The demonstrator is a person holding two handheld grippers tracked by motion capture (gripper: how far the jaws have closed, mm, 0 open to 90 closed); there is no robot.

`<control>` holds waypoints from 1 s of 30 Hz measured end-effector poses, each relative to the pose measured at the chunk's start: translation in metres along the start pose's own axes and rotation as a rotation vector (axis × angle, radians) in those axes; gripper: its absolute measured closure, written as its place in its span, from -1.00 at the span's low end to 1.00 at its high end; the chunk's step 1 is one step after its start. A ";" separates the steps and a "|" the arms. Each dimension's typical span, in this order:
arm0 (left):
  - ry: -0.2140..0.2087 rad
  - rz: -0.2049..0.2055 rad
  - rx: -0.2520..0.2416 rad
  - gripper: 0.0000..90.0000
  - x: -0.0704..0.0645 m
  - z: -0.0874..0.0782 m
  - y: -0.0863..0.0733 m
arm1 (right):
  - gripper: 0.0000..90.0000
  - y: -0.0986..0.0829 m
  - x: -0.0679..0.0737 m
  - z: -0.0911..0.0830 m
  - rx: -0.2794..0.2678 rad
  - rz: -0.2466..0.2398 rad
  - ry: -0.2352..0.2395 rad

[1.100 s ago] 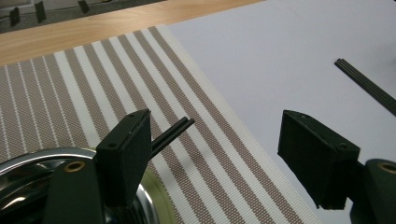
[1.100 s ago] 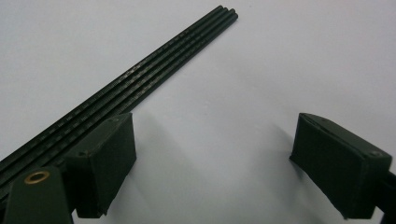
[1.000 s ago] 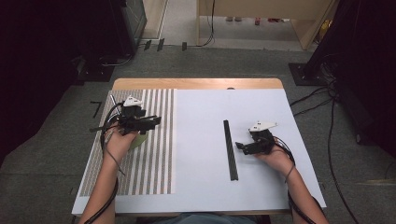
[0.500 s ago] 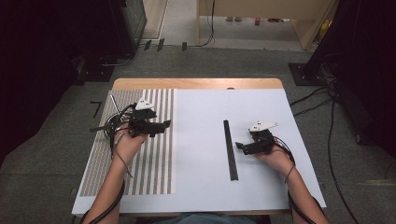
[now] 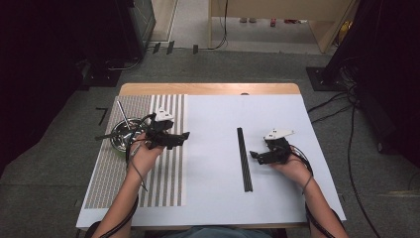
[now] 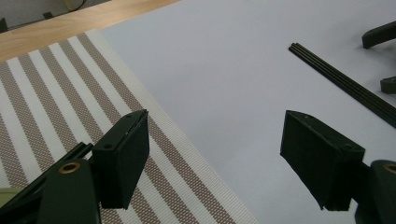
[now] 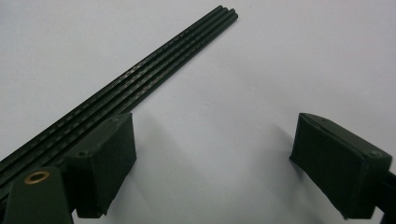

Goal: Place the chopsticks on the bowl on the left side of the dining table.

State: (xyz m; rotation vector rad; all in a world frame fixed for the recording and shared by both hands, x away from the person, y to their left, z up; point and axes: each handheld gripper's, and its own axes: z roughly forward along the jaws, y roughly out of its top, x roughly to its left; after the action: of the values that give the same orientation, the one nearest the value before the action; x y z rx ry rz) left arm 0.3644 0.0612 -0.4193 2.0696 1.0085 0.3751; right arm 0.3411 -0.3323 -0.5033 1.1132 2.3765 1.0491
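Black rods point(image 5: 244, 158), a tight bundle of thin straight lengths, lay on the white table sheet point(image 5: 218, 198) running away from you, just to the inside of your right gripper point(image 5: 256, 155) in the high view. That gripper sat where it had been a second earlier, its jaws pointing at the bundle and near it without touching. What had changed was on your other side: your left gripper point(image 5: 182, 137) had travelled from over the striped mat point(image 5: 166, 183) toward the sheet's edge, so its tips now hung at the mat's right border, and the metal bowl point(image 5: 121, 135) with a thin metal stick leaning out of it had come into sight behind your hand. I read that as your left hand leaving the bowl and heading across for the bundle, with plenty of bare sheet left to cross. In the left gripper view, the left gripper point(image 6: 215, 154) stood wide apart with nothing between its pads, the striped mat point(image 6: 56, 107) under one jaw and white sheet under the other, while the black rods point(image 6: 345, 84) lay well off at the upper right. In the right gripper view, the right gripper point(image 7: 212, 163) was likewise spread wide and empty; the black rods point(image 7: 140, 88) ran just beside one jaw, outside the gap, so a sideways shift would be needed before closing on them.
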 end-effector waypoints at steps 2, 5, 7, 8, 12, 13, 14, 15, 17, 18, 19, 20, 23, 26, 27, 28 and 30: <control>-0.002 0.011 0.006 -0.46 -0.004 0.003 -0.002 | -0.70 0.000 0.000 0.000 0.000 0.000 0.000; -0.005 0.016 0.003 -0.46 -0.007 0.006 -0.003 | -0.70 0.000 0.000 0.000 0.000 0.001 0.001; -0.008 0.021 -0.002 -0.46 -0.009 0.008 -0.003 | -0.70 0.000 0.000 0.000 0.000 0.001 0.000; -0.009 0.022 -0.003 -0.46 -0.010 0.009 -0.004 | -0.70 0.000 0.000 0.000 0.001 0.002 0.000; -0.037 0.022 0.002 -0.46 -0.014 0.011 -0.005 | -0.70 0.000 0.000 0.000 0.001 0.001 0.000; -0.036 0.028 0.003 -0.46 -0.015 0.012 -0.006 | -0.70 0.000 0.000 0.000 0.001 0.001 0.000; -0.034 0.037 0.007 -0.46 -0.016 0.013 -0.007 | -0.70 0.000 0.000 0.000 0.000 0.000 0.000; -0.035 0.045 0.010 -0.46 -0.017 0.014 -0.007 | -0.70 0.000 0.000 0.000 0.001 0.000 0.000; -0.036 0.052 0.009 -0.46 -0.020 0.016 -0.009 | -0.70 0.000 0.000 0.000 0.001 0.001 0.000; -0.035 0.058 0.010 -0.46 -0.020 0.017 -0.009 | -0.70 0.000 0.000 0.000 0.001 0.000 0.000; -0.034 0.062 0.006 -0.46 -0.022 0.018 -0.010 | -0.70 0.000 0.000 0.000 0.001 0.000 0.000; -0.039 0.064 0.004 -0.46 -0.022 0.019 -0.010 | -0.70 0.000 0.000 0.000 0.001 0.001 0.000; -0.042 0.080 0.002 -0.47 -0.026 0.022 -0.011 | -0.70 0.000 0.000 0.000 0.000 0.000 0.000; -0.041 0.093 -0.007 -0.48 -0.028 0.025 -0.013 | -0.70 0.000 0.000 0.000 0.001 0.001 -0.001; -0.030 0.105 -0.018 -0.48 -0.029 0.025 -0.015 | -0.70 0.000 0.000 0.000 0.001 0.001 0.000; -0.023 0.110 -0.024 -0.48 -0.030 0.026 -0.016 | -0.70 0.000 0.000 0.000 0.001 0.002 0.000; -0.032 0.107 -0.016 -0.48 -0.030 0.028 -0.016 | -0.70 0.000 0.000 0.000 0.001 0.001 0.000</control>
State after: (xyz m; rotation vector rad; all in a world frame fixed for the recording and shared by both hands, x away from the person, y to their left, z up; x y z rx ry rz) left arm 0.3518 0.0298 -0.4477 2.1141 0.8753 0.4020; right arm 0.3410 -0.3323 -0.5032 1.1151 2.3767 1.0478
